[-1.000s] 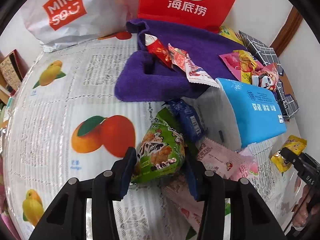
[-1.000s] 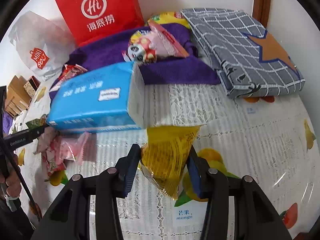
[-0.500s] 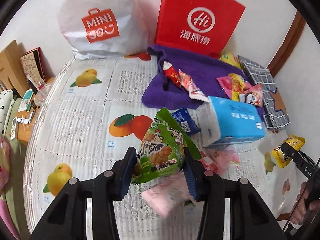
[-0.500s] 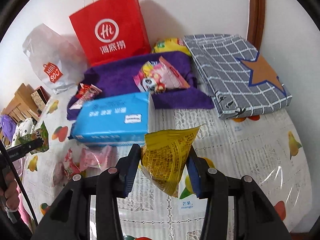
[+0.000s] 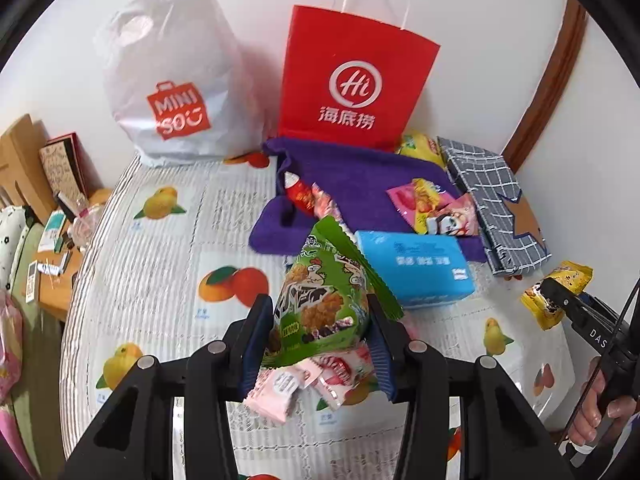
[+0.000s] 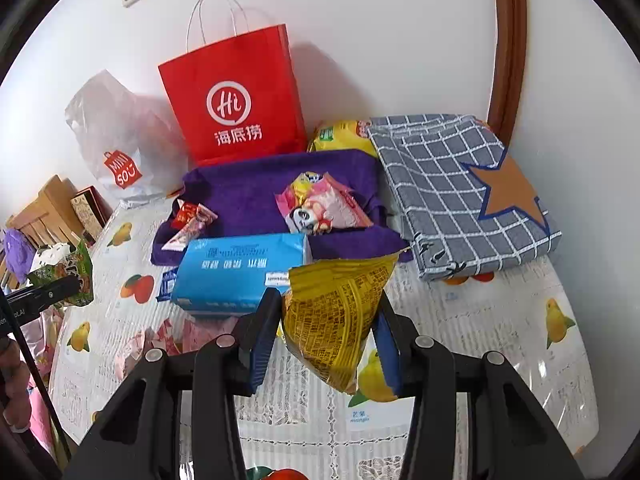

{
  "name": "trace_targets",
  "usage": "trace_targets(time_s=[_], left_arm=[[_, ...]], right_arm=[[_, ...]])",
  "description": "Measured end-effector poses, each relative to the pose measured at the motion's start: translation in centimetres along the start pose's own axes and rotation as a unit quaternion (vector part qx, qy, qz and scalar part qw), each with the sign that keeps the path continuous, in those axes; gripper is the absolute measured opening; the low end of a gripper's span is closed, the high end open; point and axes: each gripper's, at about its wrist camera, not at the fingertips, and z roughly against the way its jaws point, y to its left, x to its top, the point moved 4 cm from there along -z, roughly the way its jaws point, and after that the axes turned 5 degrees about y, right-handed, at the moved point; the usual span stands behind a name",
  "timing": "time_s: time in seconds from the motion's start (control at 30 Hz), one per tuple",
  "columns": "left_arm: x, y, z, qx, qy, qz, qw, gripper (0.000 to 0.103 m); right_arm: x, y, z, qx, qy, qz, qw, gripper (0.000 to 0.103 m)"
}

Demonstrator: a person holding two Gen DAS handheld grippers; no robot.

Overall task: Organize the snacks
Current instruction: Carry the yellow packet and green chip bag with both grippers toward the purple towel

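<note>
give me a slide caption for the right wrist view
Right gripper holds a yellow snack packet above the fruit-print tablecloth.

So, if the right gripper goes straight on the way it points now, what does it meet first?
Probably the blue tissue pack, lying just beyond the yellow snack bag that the right gripper holds. Depth is unclear; it might reach the fruit-print tablecloth first.
</note>
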Motion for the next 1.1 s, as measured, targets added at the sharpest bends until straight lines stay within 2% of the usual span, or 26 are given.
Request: trace_targets(time_s=[0.43, 1.1], left_arm=[[3.8, -2.8, -0.8, -0.015, -0.004, -0.024, 0.9996, 0.044], [9.7, -3.8, -5.9, -0.023, 0.01, -0.029, 0.9993, 0.044]], right_arm=[[4.2, -0.3, 0.4, 0.0, -0.028, 0.005, 1.0, 0.045], [10.4, -0.6, -4.5, 0.002, -0.027, -0.001, 1.0, 0.045]])
